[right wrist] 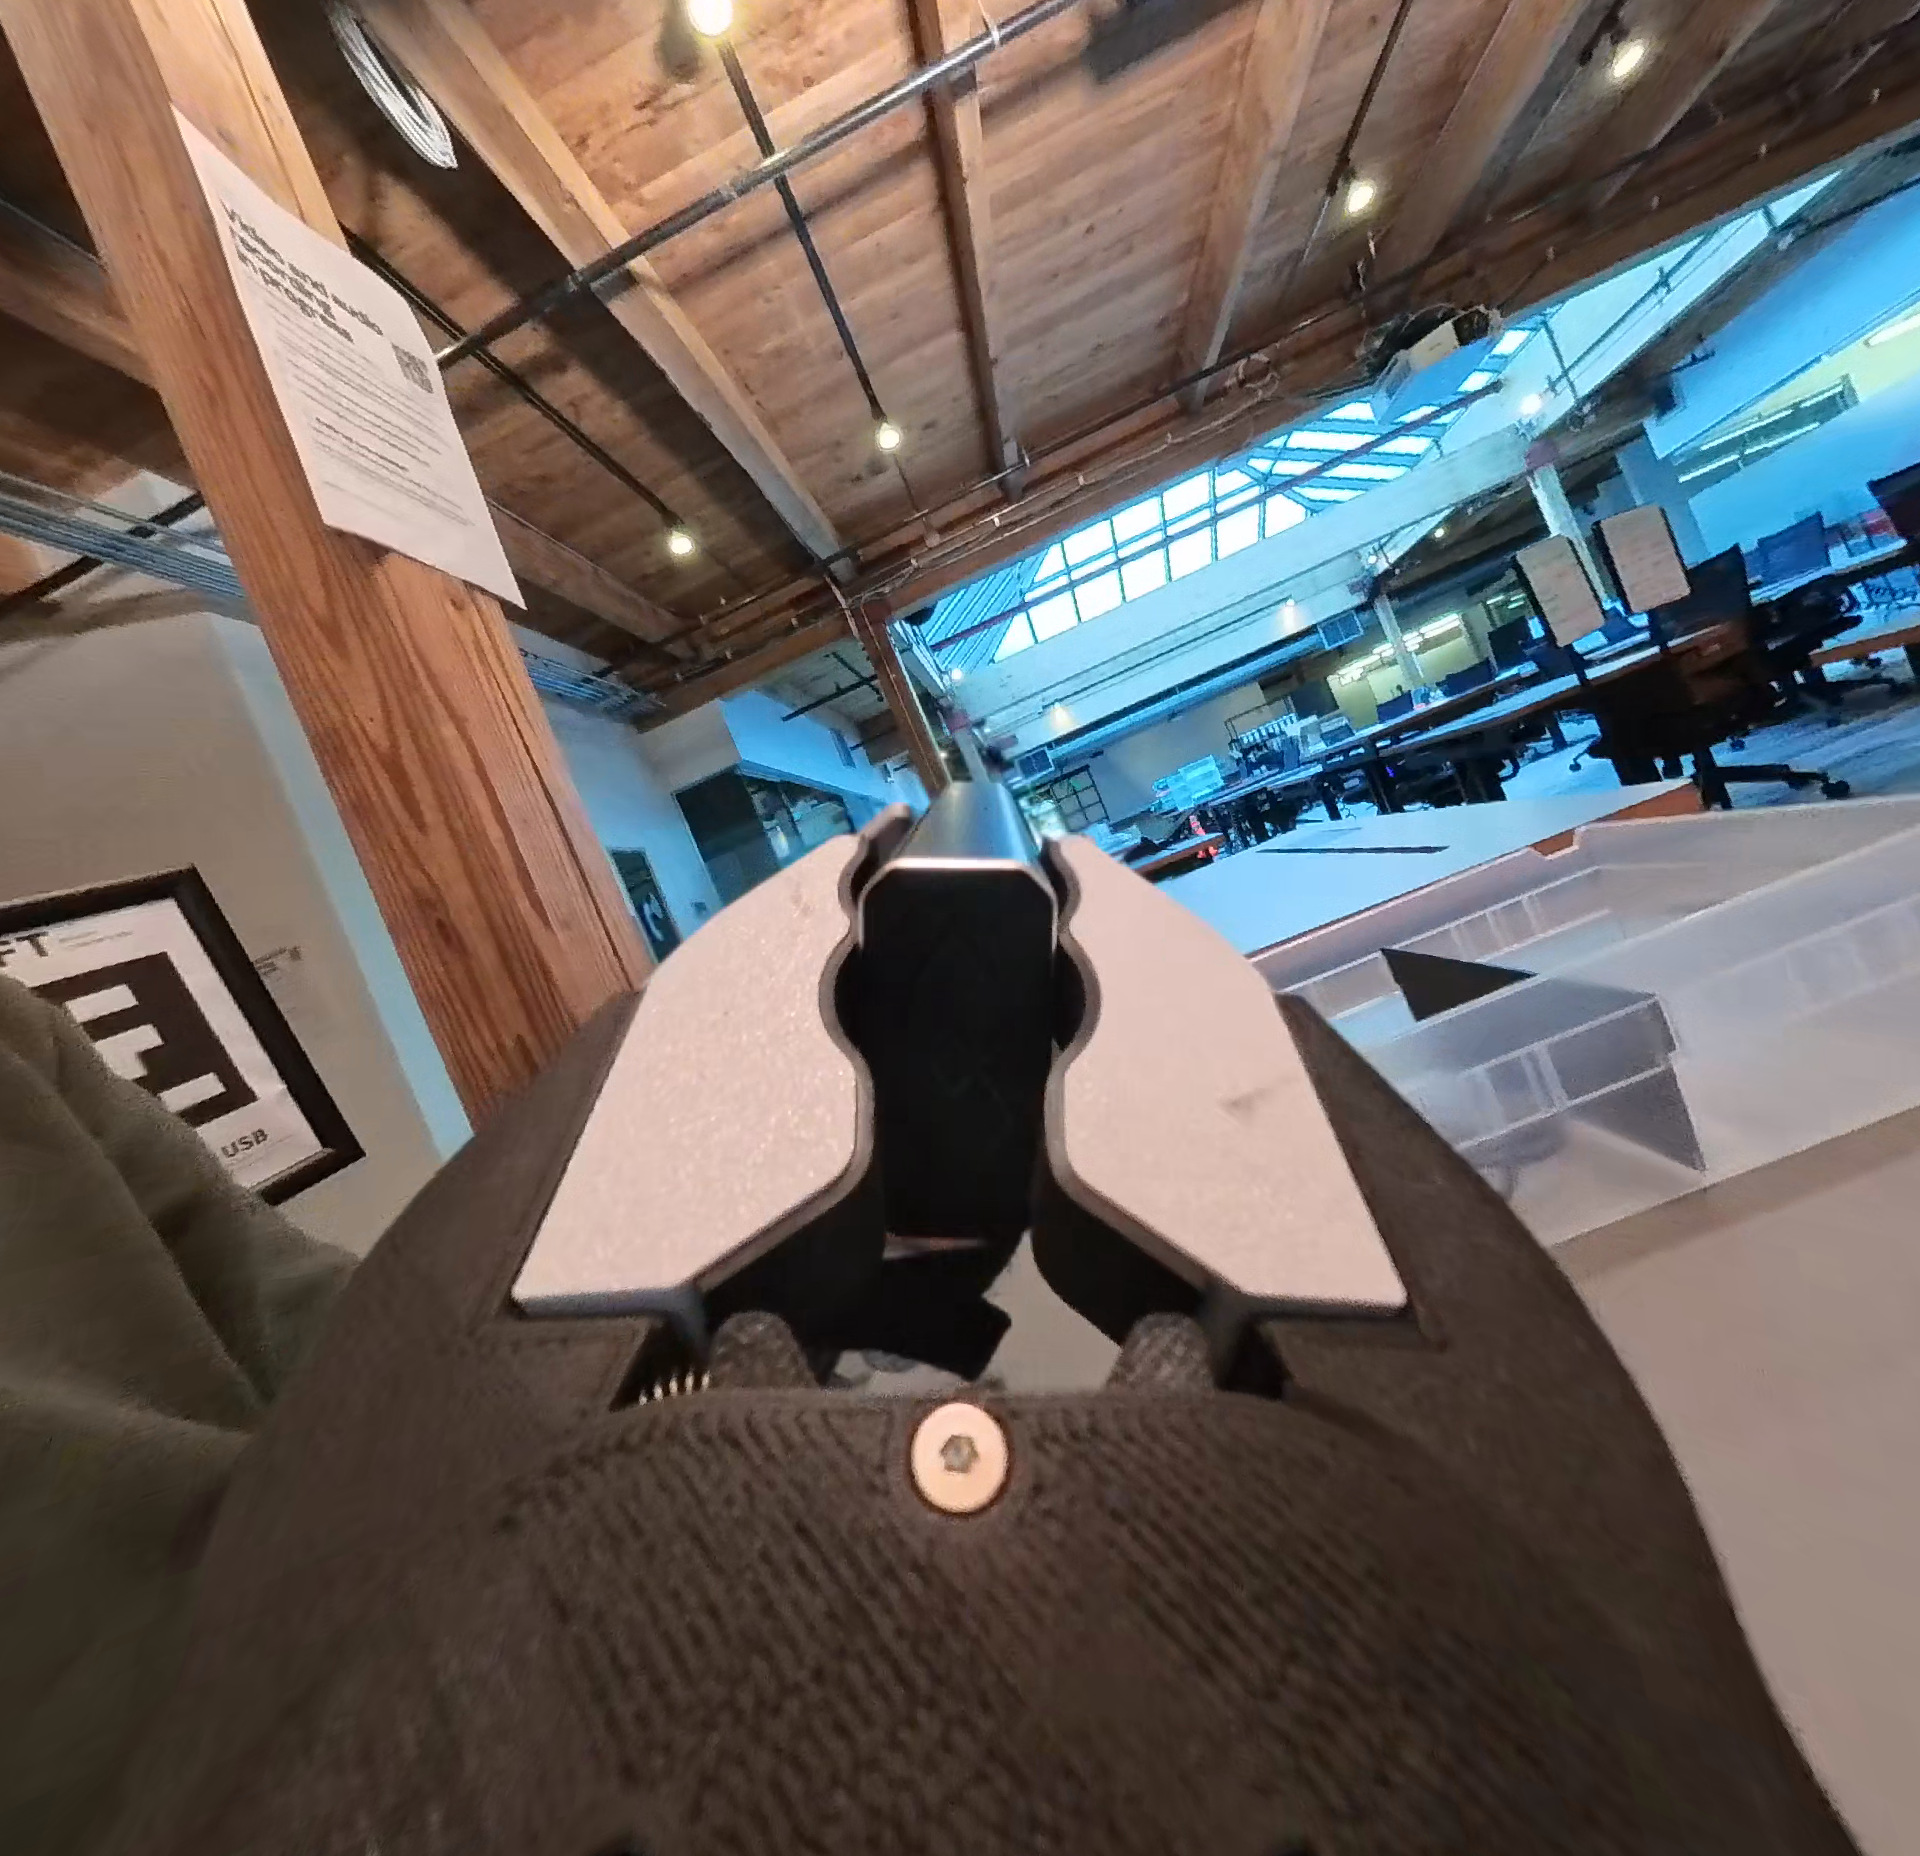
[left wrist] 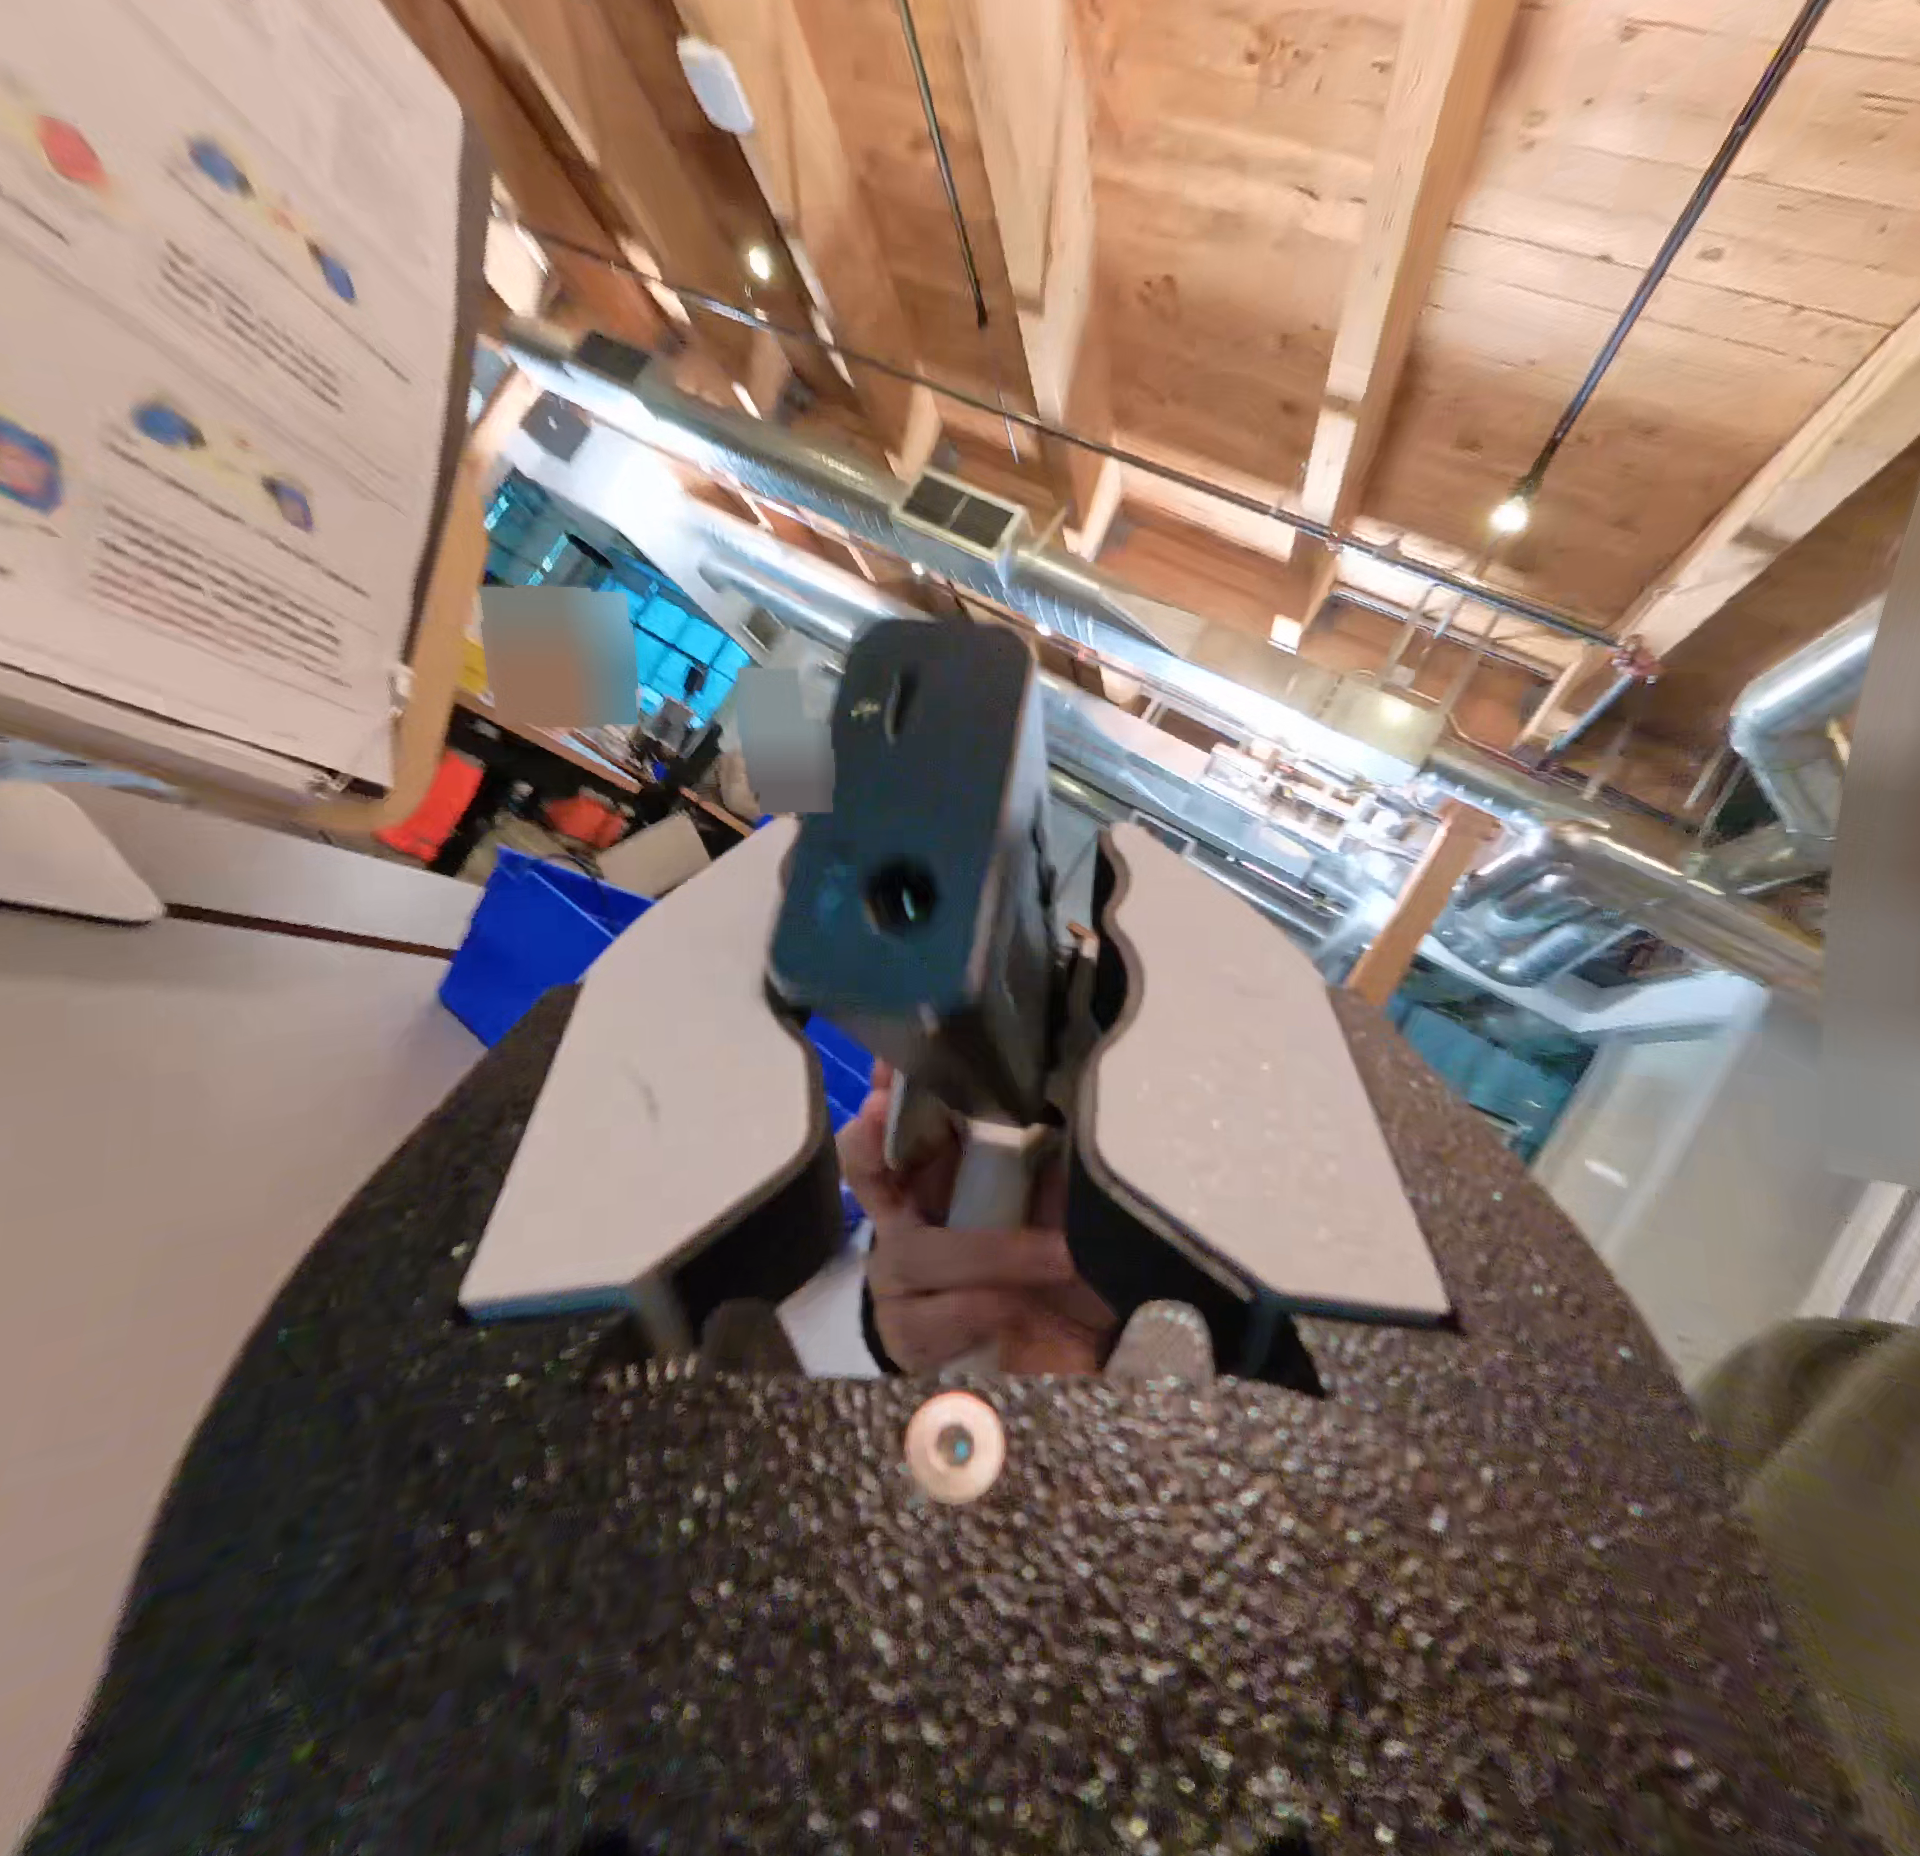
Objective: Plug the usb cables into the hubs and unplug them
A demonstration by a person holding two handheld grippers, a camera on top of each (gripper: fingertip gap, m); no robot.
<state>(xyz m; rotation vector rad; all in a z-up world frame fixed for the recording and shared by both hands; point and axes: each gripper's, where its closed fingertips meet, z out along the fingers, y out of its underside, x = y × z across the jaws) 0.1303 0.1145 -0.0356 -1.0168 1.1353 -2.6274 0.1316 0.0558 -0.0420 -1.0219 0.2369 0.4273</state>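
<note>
My left gripper [left wrist: 951, 856] points up towards the ceiling and is shut on a dark, flat hub [left wrist: 904, 819] with a round hole in its face. The hub stands tilted between the grey fingers [left wrist: 665, 1068]. Below it, a silver metal end [left wrist: 987, 1172] shows in front of a bare hand [left wrist: 966, 1287]; I cannot tell if it is a plug. My right gripper [right wrist: 956, 845] also points upward and is shut on a dark hub with a silver side [right wrist: 951, 933], seen end-on. No cable shows clearly in either view.
A white table [left wrist: 156, 1079] with a blue bin [left wrist: 540, 933] and a poster board [left wrist: 208, 352] lies on the left. In the right wrist view, a clear plastic bin [right wrist: 1621, 933] stands on a white table, with a wooden post [right wrist: 416, 767] and a framed sign [right wrist: 156, 1027] on the left. There is about 7 cm between the tips of the two grippers.
</note>
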